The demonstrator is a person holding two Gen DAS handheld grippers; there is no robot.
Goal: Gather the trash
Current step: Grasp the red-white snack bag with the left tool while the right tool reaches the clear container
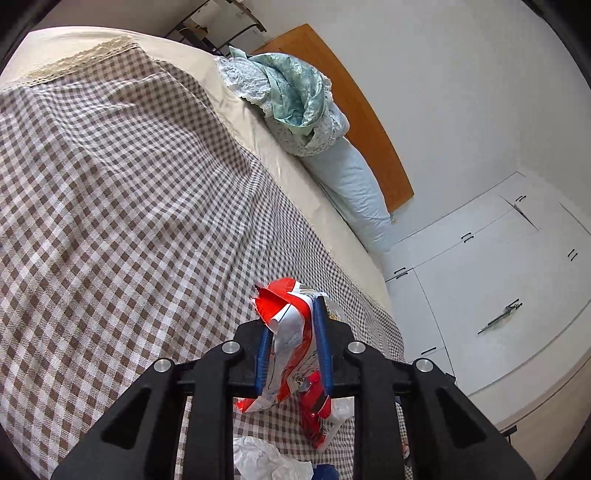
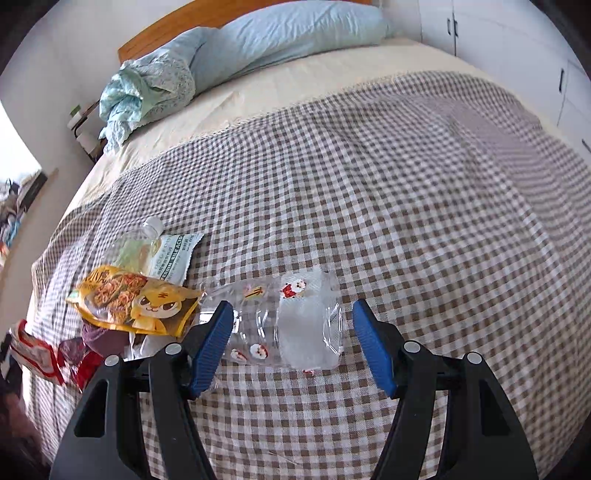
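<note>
In the left wrist view my left gripper point(image 1: 293, 332) is shut on a crumpled red and white snack wrapper point(image 1: 290, 343), which hangs between its blue pads above the checked bedspread point(image 1: 129, 206). In the right wrist view my right gripper point(image 2: 291, 328) stands open over a clear plastic wrapper with small red figures point(image 2: 291, 317) lying flat on the bedspread point(image 2: 406, 206); the blue fingers point(image 2: 212, 341) sit on either side of it without pressing. Left of it lie a yellow snack bag point(image 2: 136, 299), a clear bottle point(image 2: 138, 245) and a white sachet point(image 2: 173, 258).
Crumpled white paper point(image 1: 266, 458) lies below the left gripper. Red wrappers point(image 2: 40, 354) sit at the bed's left edge. Pale blue pillows point(image 2: 288, 33) and a bundled green cloth point(image 2: 129, 96) lie by the wooden headboard point(image 1: 354, 107). White cupboards point(image 1: 498, 295) stand beside the bed.
</note>
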